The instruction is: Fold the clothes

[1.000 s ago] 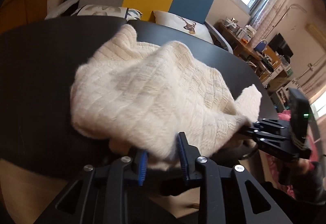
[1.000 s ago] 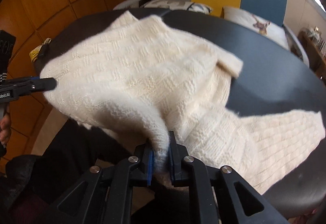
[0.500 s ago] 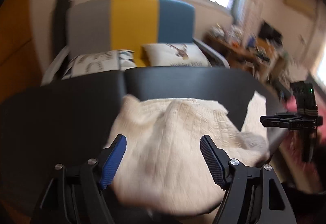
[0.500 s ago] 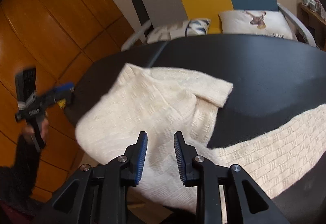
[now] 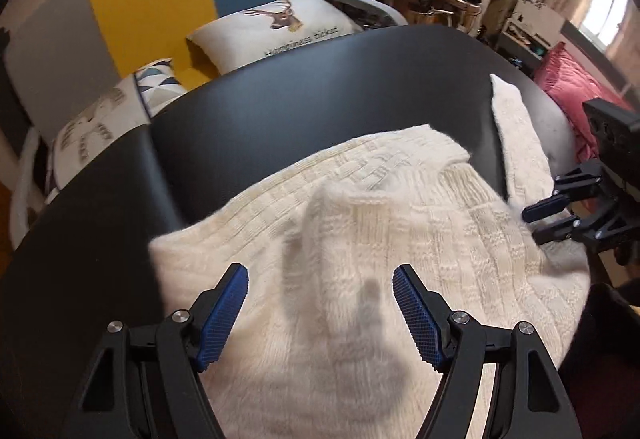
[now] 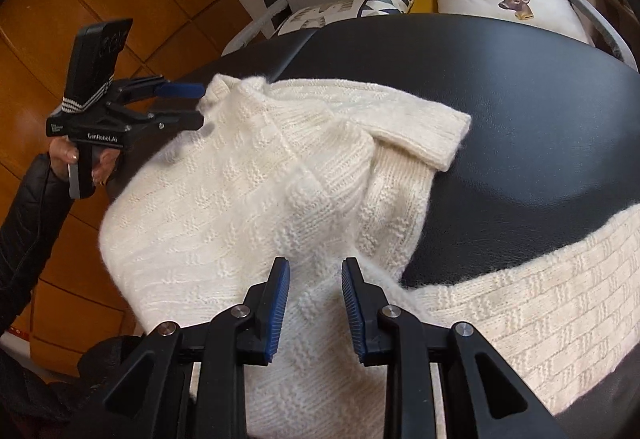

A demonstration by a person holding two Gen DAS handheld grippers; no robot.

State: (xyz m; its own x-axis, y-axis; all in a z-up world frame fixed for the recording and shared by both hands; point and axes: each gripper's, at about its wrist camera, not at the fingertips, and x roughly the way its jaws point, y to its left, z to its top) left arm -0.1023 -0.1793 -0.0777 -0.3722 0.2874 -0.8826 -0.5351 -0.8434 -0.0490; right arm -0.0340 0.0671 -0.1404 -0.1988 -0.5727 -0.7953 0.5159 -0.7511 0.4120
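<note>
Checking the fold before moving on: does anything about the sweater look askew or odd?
Yes. The cream knit sweater lies bunched, not flat: one sleeve trails off toward the black table edge, and a cuff is flipped over the body. Both the left gripper and right gripper are open, holding nothing.

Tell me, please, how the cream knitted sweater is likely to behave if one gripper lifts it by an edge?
The sweater will probably sag and drape: it already lies in soft bumps and folds on the black table. Its fuzzy knit looks grippy rather than slippery. The long sleeve would likely trail behind.
</note>
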